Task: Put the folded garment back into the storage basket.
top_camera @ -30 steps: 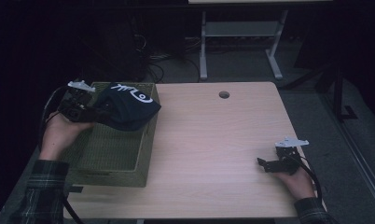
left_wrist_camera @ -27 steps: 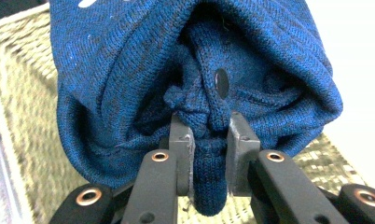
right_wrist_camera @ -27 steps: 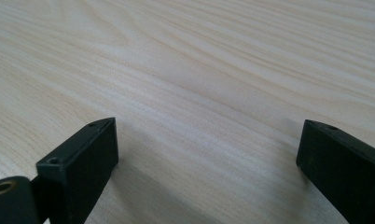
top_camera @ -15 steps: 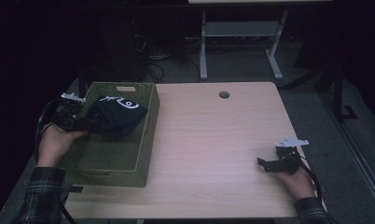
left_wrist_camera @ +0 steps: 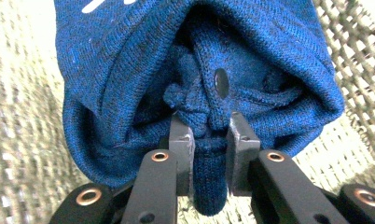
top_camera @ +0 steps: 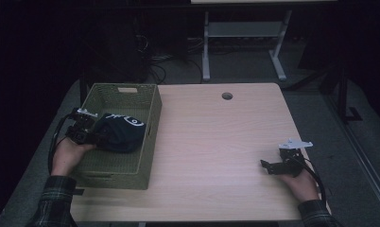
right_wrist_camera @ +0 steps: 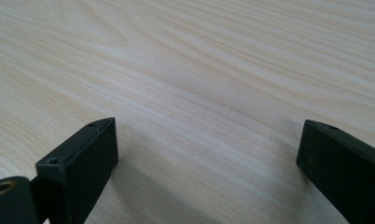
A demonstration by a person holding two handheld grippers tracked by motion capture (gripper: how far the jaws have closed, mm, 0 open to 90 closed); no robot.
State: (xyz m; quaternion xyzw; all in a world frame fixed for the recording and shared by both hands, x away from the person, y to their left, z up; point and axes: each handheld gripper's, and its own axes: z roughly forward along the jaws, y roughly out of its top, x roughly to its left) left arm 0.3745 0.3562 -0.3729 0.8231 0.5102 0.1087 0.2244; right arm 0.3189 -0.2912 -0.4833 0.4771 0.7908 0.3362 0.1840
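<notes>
1. Near the desk's [top_camera: 216, 156] front right corner, the right tool [top_camera: 272, 166] rests on the bare wood, jaws spread wide with nothing between them; in the right gripper view the wood grain runs between the two black jaws.

2. At the front left, the left tool [top_camera: 91, 137] reaches over the left wall of the basket [top_camera: 150, 137], which stands along the desk's left edge. Its jaws are pinching a fold of the blue knit hat [top_camera: 119, 133]; in the left gripper view the fold is squeezed between the two pads [left_wrist_camera: 182, 154].

3. The hat sits low inside the basket, near its left wall, about midway front to back.

4. Judged from this, the work of putting the hat into the basket is nearly done: the hat is inside. What is left is to let go and lift the tool clear.

5. Hard to tell: whether the hat already rests on the basket floor or hangs just above it. The white mark on the hat cannot be read. The room beyond the desk's far edge is too dark to make out.
</notes>
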